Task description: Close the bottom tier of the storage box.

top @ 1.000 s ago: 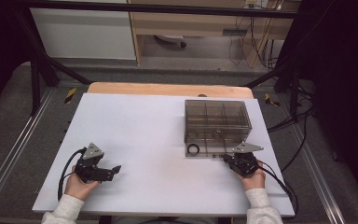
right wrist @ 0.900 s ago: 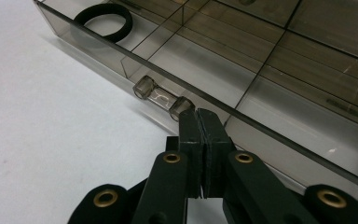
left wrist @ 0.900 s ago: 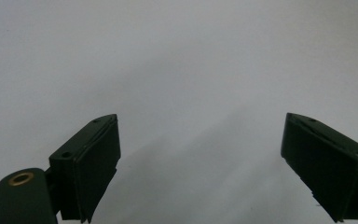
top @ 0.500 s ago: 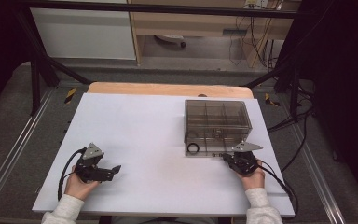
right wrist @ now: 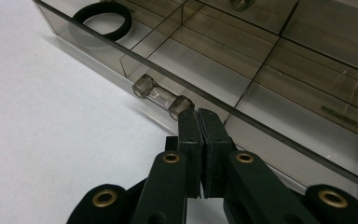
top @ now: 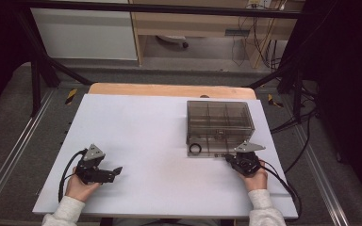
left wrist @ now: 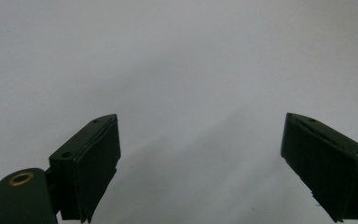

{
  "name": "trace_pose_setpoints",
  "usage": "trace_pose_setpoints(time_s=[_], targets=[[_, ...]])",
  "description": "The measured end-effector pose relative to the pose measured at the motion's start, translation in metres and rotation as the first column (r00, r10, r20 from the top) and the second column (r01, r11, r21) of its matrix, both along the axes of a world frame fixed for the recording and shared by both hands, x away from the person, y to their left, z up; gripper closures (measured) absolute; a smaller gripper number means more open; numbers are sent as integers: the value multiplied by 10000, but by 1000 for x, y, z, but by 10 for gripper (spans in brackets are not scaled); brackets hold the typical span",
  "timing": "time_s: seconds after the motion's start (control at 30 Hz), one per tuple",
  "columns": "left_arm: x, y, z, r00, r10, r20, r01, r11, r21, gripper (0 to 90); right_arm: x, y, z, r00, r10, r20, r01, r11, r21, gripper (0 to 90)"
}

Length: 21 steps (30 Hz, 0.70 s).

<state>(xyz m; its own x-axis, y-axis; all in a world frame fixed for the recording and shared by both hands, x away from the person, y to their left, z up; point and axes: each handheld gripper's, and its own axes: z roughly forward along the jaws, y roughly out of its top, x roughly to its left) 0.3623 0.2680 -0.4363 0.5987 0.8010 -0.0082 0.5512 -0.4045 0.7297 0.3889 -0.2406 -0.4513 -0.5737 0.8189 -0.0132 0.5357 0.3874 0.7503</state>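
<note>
resting low on the white table (top: 160, 141), the right gripper (top: 229, 159) sits against the near front edge of a smoky transparent compartment box (top: 220, 122). its jaws are pressed together with nothing between them, and in the right gripper view the closed tips (right wrist: 199, 116) stand just beside one end of the box's small clear latch tab (right wrist: 161, 97); whether they touch it cannot be told. judgement: the closed jaws are being used as a single blunt point to nudge or lift the tab, since the tab looks too slight for a squeeze from both sides.

the box lies on the right half of the table, towards the far side, lid down, its base flat. its long axis runs left to right across the table as seen in the high view, with the latched front wall facing the person. the tab's own axis lies along that front wall, parallel to the box's long side. a black rubber ring (right wrist: 102, 19) lies in the near-left compartment, and a small object (right wrist: 242, 4) too cut off to identify shows in a farther one.

the left gripper (top: 115, 171) is held well apart from the box at the near-left of the table, its jaws wide apart and empty over bare surface. judgement: it is parked out of the way, leaving the box unsteadied.
</note>
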Motion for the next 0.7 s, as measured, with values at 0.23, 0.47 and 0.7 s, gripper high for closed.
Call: trace_pose_setpoints(time_s=[0.23, 0.47, 0.7], targets=[[0, 0, 0, 10000, 4, -7, -4, 10000, 3, 114, 2, 0, 0, 10000, -27, 7, 27, 10000, 0, 887], [0, 0, 0, 10000, 5, -19, -5, 10000, 41, 115, 3, 0, 0, 10000, -49, 36, 49, 10000, 19, 885], [0, 0, -1, 10000, 7, -31, -7, 10000, 72, 114, 5, -1, 0, 9999, -80, 65, 80, 9999, 73, 885]])
